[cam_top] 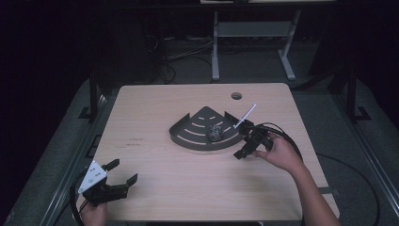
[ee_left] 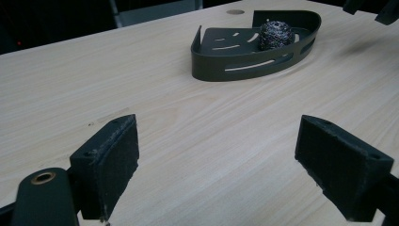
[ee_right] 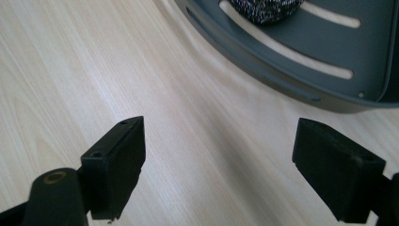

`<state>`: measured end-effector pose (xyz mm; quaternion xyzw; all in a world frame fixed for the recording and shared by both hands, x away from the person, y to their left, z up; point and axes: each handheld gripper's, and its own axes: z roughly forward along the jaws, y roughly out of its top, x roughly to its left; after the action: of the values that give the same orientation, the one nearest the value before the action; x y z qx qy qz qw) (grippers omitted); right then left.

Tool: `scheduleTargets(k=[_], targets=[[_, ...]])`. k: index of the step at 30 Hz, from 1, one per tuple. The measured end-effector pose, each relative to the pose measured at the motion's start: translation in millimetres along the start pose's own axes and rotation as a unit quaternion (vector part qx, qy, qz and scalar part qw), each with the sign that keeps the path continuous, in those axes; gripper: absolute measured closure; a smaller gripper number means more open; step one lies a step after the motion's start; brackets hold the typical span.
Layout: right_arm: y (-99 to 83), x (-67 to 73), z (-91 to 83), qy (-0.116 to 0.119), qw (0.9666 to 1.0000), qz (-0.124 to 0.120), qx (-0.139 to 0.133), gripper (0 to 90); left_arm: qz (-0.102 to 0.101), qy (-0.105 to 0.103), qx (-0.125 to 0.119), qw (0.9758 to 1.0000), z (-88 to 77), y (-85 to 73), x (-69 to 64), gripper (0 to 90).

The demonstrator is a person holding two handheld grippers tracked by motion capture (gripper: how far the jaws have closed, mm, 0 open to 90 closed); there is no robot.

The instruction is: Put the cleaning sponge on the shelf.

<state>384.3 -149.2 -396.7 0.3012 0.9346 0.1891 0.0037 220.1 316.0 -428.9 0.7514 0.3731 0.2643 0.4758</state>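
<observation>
**Scouring ball sits in corner tray, both claws open and empty**

A ball of steel-wool scourer [cam_top: 216, 132] rests inside a dark, fan-shaped tray [cam_top: 188, 136] with slotted floor and low walls, near the middle of the light wood tabletop [cam_top: 155, 108]. In the left gripper view the scourer [ee_left: 275, 34] lies toward the tray's far right part, close to the curved wall [ee_left: 244, 68]. The right gripper view catches just its lower edge [ee_right: 266, 12] at the top of the frame, above two long slots in the tray floor [ee_right: 357, 47].

The right claw [cam_top: 244, 141] hovers just beside the tray's curved front wall, on its right side, held by the person's right hand [cam_top: 277, 153]. Its jaws stand wide apart over bare wood and grip nothing (the tray rim passes beyond them, not between them). A thin white rod [cam_top: 245, 115] shows near the top of this gripper, pointing away from the person.

The left claw [cam_top: 123, 172] is well apart from the tray, near the tabletop's front left corner, with a grey three-cornered plate [cam_top: 93, 176] on top. Its jaws are also spread wide, with nothing between them but tabletop.

A round hole [cam_top: 236, 96] marks the tabletop's far side, beyond the tray.
</observation>
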Motion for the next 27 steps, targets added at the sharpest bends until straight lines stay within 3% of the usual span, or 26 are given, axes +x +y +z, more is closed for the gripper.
scheduleTargets(k=[27], targets=[[-29.0,2.6,1.9,-0.003,0.9999,0.01,0.004,17.1,0.0,-0.001,-0.001,1.0,-0.7,-0.3,0.5,13.5]])
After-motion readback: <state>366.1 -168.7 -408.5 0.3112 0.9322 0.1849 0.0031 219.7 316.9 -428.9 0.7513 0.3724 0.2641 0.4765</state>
